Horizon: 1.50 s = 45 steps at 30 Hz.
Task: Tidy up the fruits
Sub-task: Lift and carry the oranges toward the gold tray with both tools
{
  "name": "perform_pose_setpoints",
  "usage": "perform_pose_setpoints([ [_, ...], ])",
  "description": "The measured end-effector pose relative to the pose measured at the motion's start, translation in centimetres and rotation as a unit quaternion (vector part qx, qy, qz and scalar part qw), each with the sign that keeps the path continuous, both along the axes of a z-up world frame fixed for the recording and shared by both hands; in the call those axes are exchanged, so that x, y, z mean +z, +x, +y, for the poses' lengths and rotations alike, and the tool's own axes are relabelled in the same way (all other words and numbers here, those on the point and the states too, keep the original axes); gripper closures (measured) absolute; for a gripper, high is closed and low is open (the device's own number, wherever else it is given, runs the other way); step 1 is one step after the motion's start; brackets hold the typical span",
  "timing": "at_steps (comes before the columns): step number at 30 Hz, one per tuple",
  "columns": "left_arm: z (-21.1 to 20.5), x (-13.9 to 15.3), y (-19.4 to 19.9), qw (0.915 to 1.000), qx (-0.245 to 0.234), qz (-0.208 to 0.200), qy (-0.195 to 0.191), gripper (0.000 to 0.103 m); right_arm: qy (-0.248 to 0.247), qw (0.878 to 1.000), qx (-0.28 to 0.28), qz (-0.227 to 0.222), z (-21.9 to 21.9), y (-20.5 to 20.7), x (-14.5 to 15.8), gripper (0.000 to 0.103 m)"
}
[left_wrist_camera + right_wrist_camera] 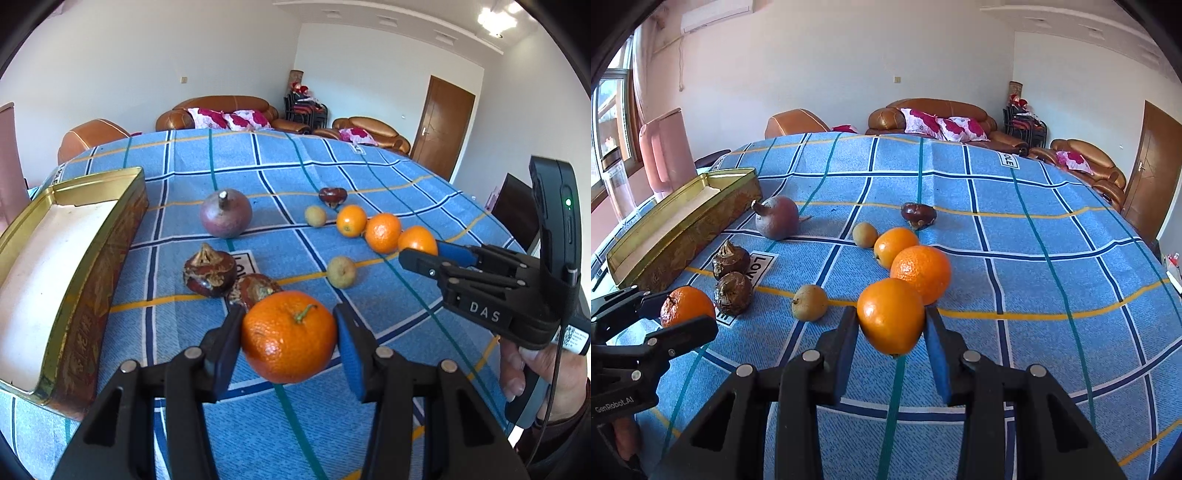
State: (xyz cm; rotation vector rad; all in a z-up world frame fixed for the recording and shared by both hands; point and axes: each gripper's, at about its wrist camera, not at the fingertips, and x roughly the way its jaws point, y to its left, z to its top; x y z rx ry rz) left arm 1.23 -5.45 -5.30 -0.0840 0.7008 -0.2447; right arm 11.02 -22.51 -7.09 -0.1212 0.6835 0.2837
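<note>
Between the left gripper's [290, 334] blue-padded jaws, in the left wrist view, sits a round orange mandarin with a green stem [289, 335]; the pads touch both its flanks, so the jaws are closed on it, just above or on the blue checked cloth of the counter [369, 177]. To the left stands an open gold-rimmed rectangular tin box with a white lining [74, 266], holding no fruit in the part visible. Two brown shrivelled mangosteen-like fruits [209, 271] lie just beyond the mandarin, a purplish round fruit with a stub stem [226, 213] farther off. The right gripper [424, 254] enters from the right, against the end of a row of oranges; its grip is hard to read from here.

In the right wrist view, the right gripper [891, 321] has its jaws pressed on a smooth orange [890, 315], the nearest of a row of three, touching the next one behind. Two small yellow-green round fruits [809, 302] lie apart on the cloth.

The step in hand looks like a double pick-up; next, each fruit likely needs carrying to the tin and releasing inside. Whether either fruit is already lifted cannot be told, and the tin's near end is cut off.
</note>
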Motion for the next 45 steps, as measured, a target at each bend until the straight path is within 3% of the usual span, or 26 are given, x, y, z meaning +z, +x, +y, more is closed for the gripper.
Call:
perform_pose_setpoints([
  [18, 0.4, 1.2, -1.7, 0.9986, 0.009, -0.052, -0.008, 0.053, 0.014, 0.997, 0.020, -0.068, 0.0, -2.3, 1.5, 0.065],
  [45, 0.4, 3.4, -3.6, 0.9894, 0.032, -0.138, 0.029, 0.053, 0.016, 0.989, 0.034, -0.140, 0.1, -5.1, 2.7, 0.065],
])
